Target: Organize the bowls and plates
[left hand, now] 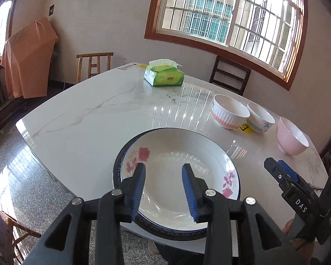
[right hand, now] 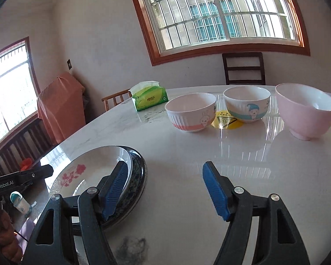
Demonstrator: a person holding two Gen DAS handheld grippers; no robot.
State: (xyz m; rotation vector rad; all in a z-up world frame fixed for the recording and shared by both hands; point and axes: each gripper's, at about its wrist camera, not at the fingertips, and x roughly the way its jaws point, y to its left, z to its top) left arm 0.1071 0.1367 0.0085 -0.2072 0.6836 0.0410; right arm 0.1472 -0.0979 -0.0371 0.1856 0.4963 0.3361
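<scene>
A white plate with red flowers (left hand: 176, 172) lies stacked on a dark blue-rimmed plate (left hand: 118, 165) at the near table edge. My left gripper (left hand: 164, 176) hovers open and empty over the flowered plate. The stack also shows in the right wrist view (right hand: 88, 172). My right gripper (right hand: 163, 176) is open and empty over bare table to the right of the stack, and it shows in the left wrist view (left hand: 280, 174). Three bowls stand in a row further back: a white one with an orange band (right hand: 190, 114), a white one with a teal band (right hand: 247, 103), and a pink one (right hand: 306, 112).
A green tissue pack (right hand: 149, 99) lies at the table's far side. A yellow sticker (right hand: 226, 122) sits between the first two bowls. Chairs stand around the marble table (left hand: 94, 119); its near edge runs just under the plates.
</scene>
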